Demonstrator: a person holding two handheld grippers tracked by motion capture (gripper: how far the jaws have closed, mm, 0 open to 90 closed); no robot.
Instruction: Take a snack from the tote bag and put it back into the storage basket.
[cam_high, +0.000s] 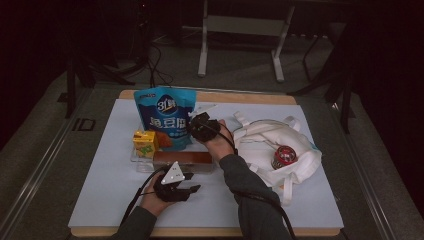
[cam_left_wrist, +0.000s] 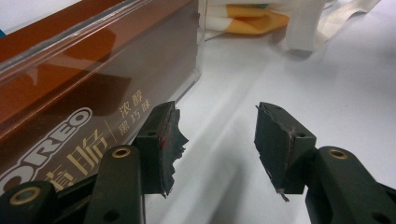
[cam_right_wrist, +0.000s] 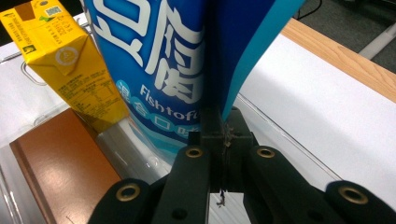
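Observation:
A blue fish-tofu snack bag (cam_high: 165, 117) (cam_right_wrist: 154, 56) stands upright at the back of the white mat. My right gripper (cam_high: 191, 128) (cam_right_wrist: 219, 133) is shut on the bag's right side edge. A yellow drink carton (cam_high: 145, 142) (cam_right_wrist: 65, 60) stands just left of the bag. In front of both lies a long brown Oreo box (cam_high: 182, 160) (cam_left_wrist: 70, 93) (cam_right_wrist: 60, 158). My left gripper (cam_high: 193, 189) (cam_left_wrist: 217, 140) rests low on the mat in front of that box, its jaws open with nothing between them.
The carton, bag and box sit in a clear plastic tray (cam_high: 135, 161) (cam_right_wrist: 140, 161). A white tote bag (cam_high: 260, 140) (cam_left_wrist: 303, 28) lies open to the right, with a red can (cam_high: 284, 156) inside. The mat (cam_high: 100, 195) covers a wooden table.

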